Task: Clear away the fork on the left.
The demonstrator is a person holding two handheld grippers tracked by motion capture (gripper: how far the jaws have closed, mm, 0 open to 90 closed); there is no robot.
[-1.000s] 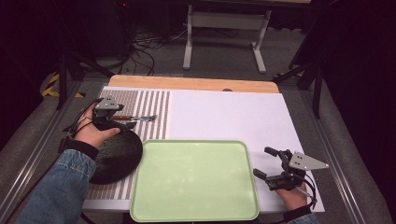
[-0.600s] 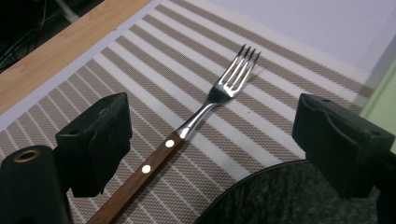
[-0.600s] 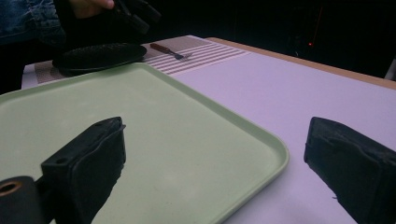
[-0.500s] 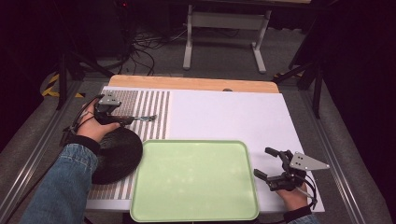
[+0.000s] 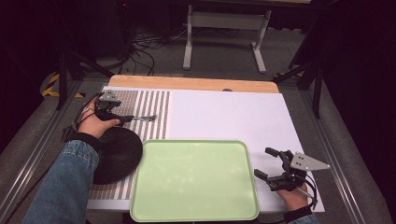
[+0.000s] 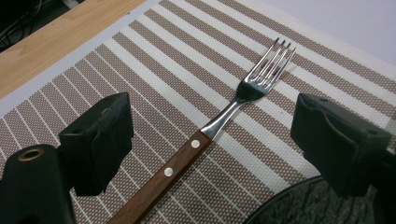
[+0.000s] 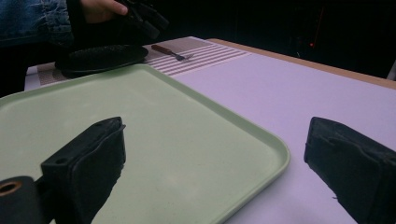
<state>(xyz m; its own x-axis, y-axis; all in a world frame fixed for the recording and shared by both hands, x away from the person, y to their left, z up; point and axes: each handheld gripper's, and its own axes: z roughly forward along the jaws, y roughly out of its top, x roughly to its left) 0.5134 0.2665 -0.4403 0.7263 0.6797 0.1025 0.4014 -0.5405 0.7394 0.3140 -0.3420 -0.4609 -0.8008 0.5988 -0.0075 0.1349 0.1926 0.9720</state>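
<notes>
The left gripper [image 6: 208, 140], jaws apart, straddles the fork [image 6: 205, 135] on the striped mat [image 6: 154, 60]; best to lower squarely and clamp the wooden handle. The right gripper [image 7: 224, 163] waits with its jaws apart by the green tray [image 7: 261, 140].

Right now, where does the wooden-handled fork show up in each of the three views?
High view: the fork lies on the striped placemat at upper left, just ahead of the left gripper.
Left gripper view: the fork runs diagonally through the centre, tines to the upper right, between the open fingers.
Right gripper view: the fork is small, at top centre.
Shared landmark: the black plate, beside the fork.
</notes>
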